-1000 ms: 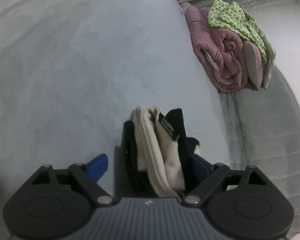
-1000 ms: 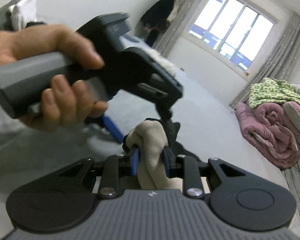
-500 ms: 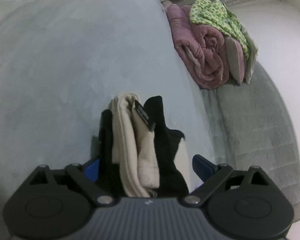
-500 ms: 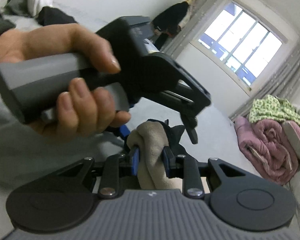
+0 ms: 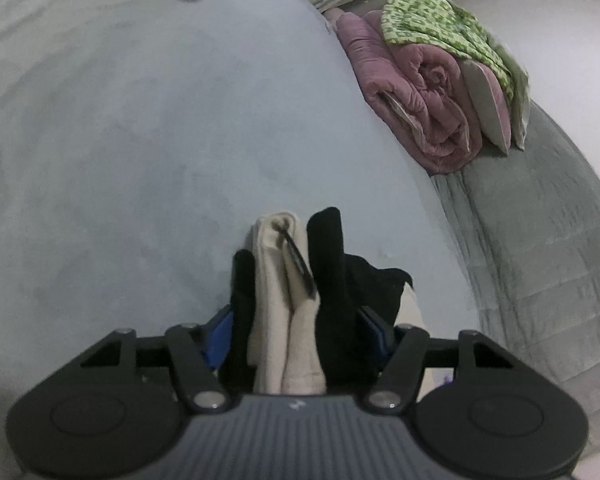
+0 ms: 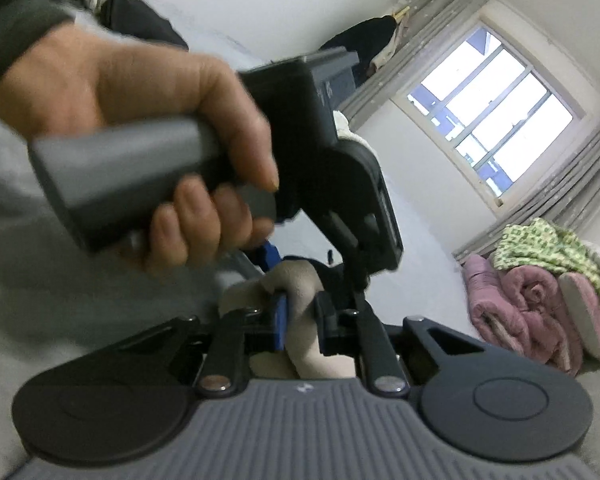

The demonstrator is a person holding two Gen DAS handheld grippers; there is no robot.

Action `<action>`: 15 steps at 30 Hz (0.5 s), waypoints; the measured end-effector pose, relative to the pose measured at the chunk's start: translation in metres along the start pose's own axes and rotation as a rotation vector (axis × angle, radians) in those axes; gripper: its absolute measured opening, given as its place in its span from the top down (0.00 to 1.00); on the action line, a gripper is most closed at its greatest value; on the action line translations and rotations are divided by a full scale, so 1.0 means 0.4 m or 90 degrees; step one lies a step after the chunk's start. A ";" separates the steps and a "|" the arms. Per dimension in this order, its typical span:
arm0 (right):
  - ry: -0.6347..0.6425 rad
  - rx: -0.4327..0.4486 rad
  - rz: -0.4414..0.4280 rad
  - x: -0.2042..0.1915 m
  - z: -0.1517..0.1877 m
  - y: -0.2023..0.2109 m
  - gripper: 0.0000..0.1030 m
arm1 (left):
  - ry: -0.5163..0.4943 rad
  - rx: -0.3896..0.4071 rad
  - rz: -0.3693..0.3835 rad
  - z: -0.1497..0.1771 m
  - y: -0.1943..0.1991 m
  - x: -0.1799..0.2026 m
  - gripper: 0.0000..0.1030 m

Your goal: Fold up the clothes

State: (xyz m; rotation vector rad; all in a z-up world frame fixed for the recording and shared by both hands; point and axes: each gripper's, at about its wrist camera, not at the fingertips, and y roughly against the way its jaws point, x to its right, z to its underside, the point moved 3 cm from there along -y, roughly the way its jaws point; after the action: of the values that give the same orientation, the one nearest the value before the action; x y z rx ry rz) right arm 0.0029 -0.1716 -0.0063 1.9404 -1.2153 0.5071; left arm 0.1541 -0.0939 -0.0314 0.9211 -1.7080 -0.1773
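Note:
A bundled black and cream garment (image 5: 296, 300) hangs over the pale bed sheet (image 5: 140, 140). It sits between the blue pads of my left gripper (image 5: 296, 328), whose jaws are closing and now press on the black outer folds. In the right wrist view a cream fold of the same garment (image 6: 300, 296) is pinched in my right gripper (image 6: 302, 316), whose jaws are closing tighter on it. A person's hand (image 6: 140, 128) holds the left gripper's grey handle just above and behind that fold.
A rolled pink quilt (image 5: 420, 92) with a green patterned cloth (image 5: 440, 28) on top lies at the far right of the bed. A grey quilted cover (image 5: 540, 260) runs along the right edge. A window (image 6: 488, 120) with grey curtains is beyond.
The left jaws have narrowed from wide open onto the bundle. The right jaws have tightened on the cream fold. In the right view the hand with the left gripper has come closer and the view has rolled.

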 end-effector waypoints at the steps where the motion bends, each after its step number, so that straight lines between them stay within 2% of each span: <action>1: 0.013 -0.002 -0.006 -0.004 0.006 0.003 0.86 | 0.009 -0.003 0.002 -0.002 0.001 -0.003 0.39; 2: 0.023 -0.005 -0.010 -0.006 0.011 0.006 0.85 | 0.012 -0.005 0.003 -0.002 0.001 -0.004 0.39; 4: 0.034 -0.011 -0.009 -0.006 0.019 0.012 0.65 | 0.018 -0.010 0.005 -0.003 0.001 -0.006 0.39; 6: 0.039 -0.013 -0.011 -0.005 0.025 0.015 0.57 | 0.022 -0.014 0.007 -0.004 0.002 -0.007 0.39; 11: 0.092 -0.010 -0.030 -0.037 0.032 0.006 0.56 | 0.020 -0.025 0.001 0.000 0.007 -0.001 0.39; 15: 0.175 -0.024 0.008 -0.078 0.046 -0.020 0.52 | 0.021 -0.031 -0.004 -0.003 0.004 -0.002 0.39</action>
State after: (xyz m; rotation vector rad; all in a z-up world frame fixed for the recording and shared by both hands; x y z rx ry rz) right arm -0.0056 -0.1661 -0.0418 1.7646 -1.0526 0.7257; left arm 0.1544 -0.0919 -0.0305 0.8886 -1.6640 -0.2053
